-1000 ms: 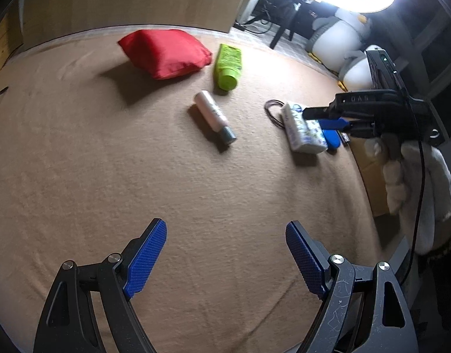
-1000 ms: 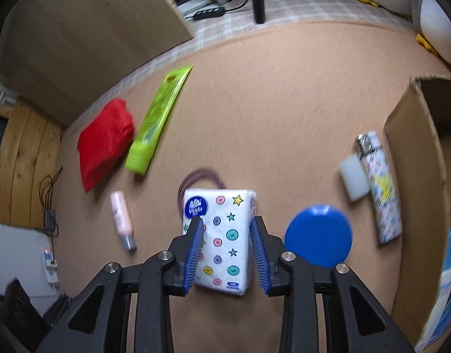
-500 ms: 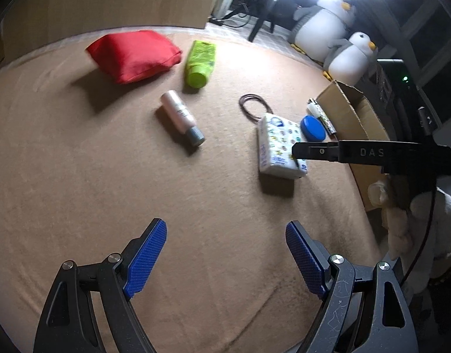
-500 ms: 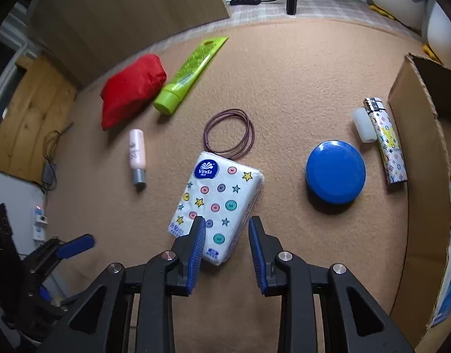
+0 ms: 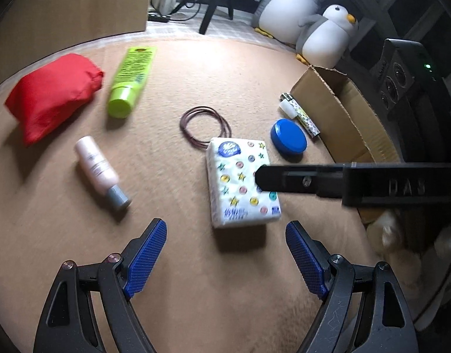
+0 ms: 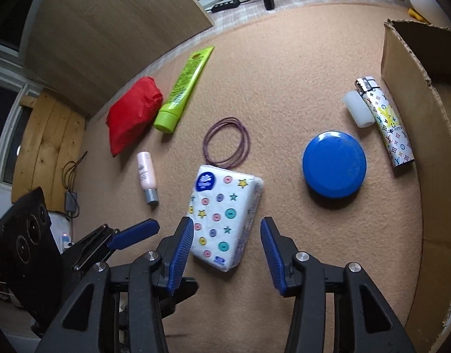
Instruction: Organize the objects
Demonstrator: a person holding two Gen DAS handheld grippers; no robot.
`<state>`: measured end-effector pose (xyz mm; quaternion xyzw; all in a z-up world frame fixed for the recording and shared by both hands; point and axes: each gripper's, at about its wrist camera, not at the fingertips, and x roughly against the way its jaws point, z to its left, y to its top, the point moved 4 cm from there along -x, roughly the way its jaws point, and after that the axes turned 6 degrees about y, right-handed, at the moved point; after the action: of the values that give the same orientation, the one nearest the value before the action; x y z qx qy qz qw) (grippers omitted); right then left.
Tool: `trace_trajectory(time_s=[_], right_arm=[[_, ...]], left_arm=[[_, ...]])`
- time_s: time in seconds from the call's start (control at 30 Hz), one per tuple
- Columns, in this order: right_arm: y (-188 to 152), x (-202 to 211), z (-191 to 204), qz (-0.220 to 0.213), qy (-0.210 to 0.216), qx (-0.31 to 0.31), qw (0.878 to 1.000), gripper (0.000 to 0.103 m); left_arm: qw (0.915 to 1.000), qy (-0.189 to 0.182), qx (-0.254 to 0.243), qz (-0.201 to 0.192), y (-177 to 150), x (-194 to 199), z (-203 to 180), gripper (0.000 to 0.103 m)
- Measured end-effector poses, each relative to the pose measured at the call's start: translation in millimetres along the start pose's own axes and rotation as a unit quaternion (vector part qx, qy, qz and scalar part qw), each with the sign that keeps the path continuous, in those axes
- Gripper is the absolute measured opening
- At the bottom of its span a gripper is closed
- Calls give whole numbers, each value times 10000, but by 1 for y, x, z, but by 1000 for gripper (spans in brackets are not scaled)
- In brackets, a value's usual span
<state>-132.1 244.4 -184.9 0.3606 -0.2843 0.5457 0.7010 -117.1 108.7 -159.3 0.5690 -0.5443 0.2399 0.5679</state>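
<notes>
A white tissue pack (image 6: 225, 217) printed with buttons and stars lies flat on the tan carpet. My right gripper (image 6: 226, 223) is open above its near end, one blue pad on each side. In the left wrist view its black finger (image 5: 284, 176) shows side-on over the tissue pack (image 5: 240, 182). My left gripper (image 5: 225, 226) is open and holds nothing, just short of the pack; its blue fingertip (image 6: 134, 234) shows at lower left in the right wrist view. A blue round lid (image 6: 334, 164) lies to the right of the pack.
A patterned lighter (image 6: 384, 123) and a small white cylinder (image 6: 357, 108) lie beside an open cardboard box (image 6: 407, 88) on the right. Hair ties (image 6: 244, 144), a pink bottle (image 6: 146, 173), a green tube (image 6: 184, 88) and a red pouch (image 6: 134, 114) lie further left. Two penguin plush toys (image 5: 313, 26) sit beyond the carpet.
My right gripper let go of the tissue pack, drew back and up, and spread its fingers wider. My left gripper swung right and came close to the pack.
</notes>
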Motion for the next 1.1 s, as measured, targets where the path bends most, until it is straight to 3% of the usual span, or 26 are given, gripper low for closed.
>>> trace_trajectory(time_s=[0.23, 0.6, 0.83, 1.1], right_arm=[[2, -8, -4, 114, -11, 50, 9999, 44], [3, -17, -4, 258, 106, 116, 9995, 40], [-6, -6, 0, 107, 26, 258, 9996, 34], [-27, 6, 4, -7, -14, 369, 9993, 34]], left_arm=[[9998, -143, -43, 122, 11, -18, -9, 83], [9981, -585, 105, 183, 11, -27, -16, 60], [9973, -682, 255, 116, 0, -22, -22, 57], [9968, -715, 351, 73, -11, -14, -33, 56]])
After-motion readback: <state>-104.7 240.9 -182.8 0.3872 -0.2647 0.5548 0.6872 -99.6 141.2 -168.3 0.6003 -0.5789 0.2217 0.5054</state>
